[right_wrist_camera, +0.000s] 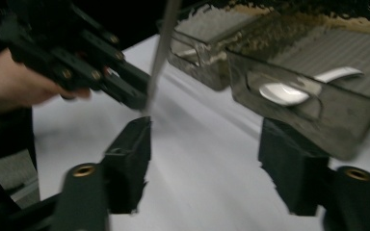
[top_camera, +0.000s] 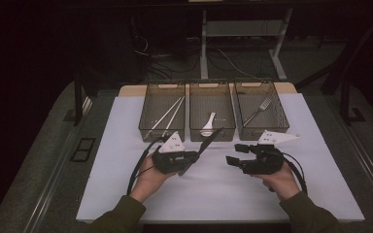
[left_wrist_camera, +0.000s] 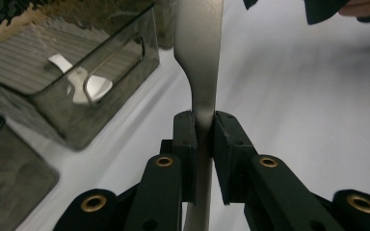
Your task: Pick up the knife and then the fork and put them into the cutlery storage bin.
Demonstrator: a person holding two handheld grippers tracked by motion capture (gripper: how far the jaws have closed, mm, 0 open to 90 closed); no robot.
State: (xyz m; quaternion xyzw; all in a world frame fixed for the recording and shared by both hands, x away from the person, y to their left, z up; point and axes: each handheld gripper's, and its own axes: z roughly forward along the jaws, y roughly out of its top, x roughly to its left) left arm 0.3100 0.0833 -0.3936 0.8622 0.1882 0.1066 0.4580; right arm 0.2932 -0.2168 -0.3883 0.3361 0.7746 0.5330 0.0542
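Left gripper (top_camera: 190, 156): clamped on the narrow neck of a long flat grey metal utensil (left_wrist_camera: 198, 57), probably a knife; the rest runs up and away over the white tabletop (top_camera: 213, 189).
Grip: the black pads (left_wrist_camera: 184, 139) pinch only a thin, smooth strip. I judge the piece could pivot or slide between them if the hand tips.
Right gripper (top_camera: 234, 156): jaws spread wide, holding nothing, hovering just beside the left one.
Handover risk: if the right gripper closes on the utensil before the two line up, the metal could twist out and drop onto the tabletop.
Middle tray (top_camera: 211, 130): a smoky clear plastic bin with a white ceramic spoon (top_camera: 207, 125) inside; the utensil's tip points at its near wall and could knock it.
Left tray (top_camera: 161, 130): holds pale chopsticks (top_camera: 167, 118).
Right tray (top_camera: 262, 130): holds a metal fork (top_camera: 258, 110).
Sorting risk: no tray holds a matching piece, so choosing the wrong bin seems possible.
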